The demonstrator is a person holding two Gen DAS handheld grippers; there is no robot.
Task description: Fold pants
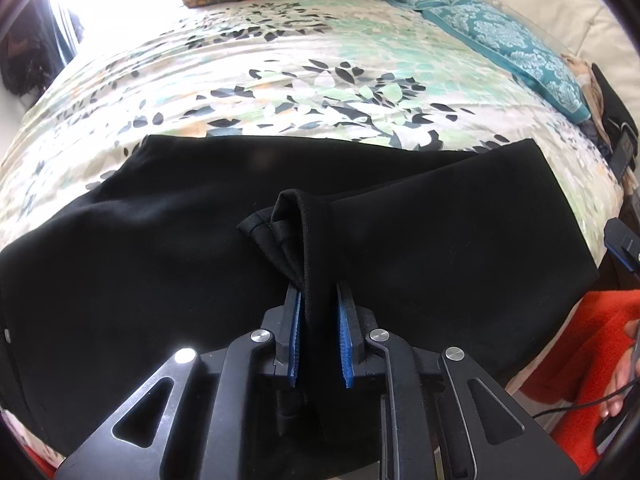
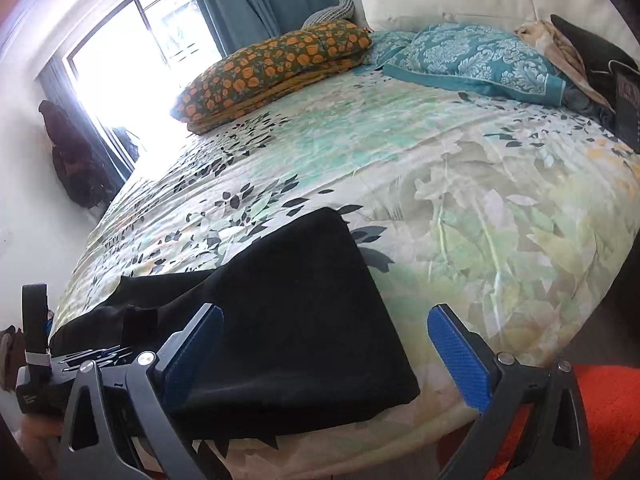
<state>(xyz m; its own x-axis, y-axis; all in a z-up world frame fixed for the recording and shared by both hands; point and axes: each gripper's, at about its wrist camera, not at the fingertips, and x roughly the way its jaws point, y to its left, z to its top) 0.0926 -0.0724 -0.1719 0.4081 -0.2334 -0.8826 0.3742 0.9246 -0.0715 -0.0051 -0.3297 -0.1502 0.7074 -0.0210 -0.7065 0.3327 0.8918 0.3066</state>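
Black pants (image 1: 168,236) lie flat across the near edge of the bed. My left gripper (image 1: 319,292) is shut on a bunched hem of the pants (image 1: 296,216), with the fabric pinched between its blue pads and lifted slightly. In the right wrist view the pants (image 2: 292,320) lie folded at the bed's near edge. My right gripper (image 2: 326,322) is open wide and empty, its fingers on either side of the pants' right corner, just above it. The left gripper's body (image 2: 60,368) shows at the lower left of that view.
The bed has a floral bedspread (image 2: 400,152). A folded orange-flowered quilt (image 2: 276,64) and teal pillows (image 2: 476,60) lie at the head. Dark items (image 2: 624,92) sit at the far right edge. An orange rug (image 2: 612,408) lies on the floor by the bed. A window (image 2: 132,52) is at the left.
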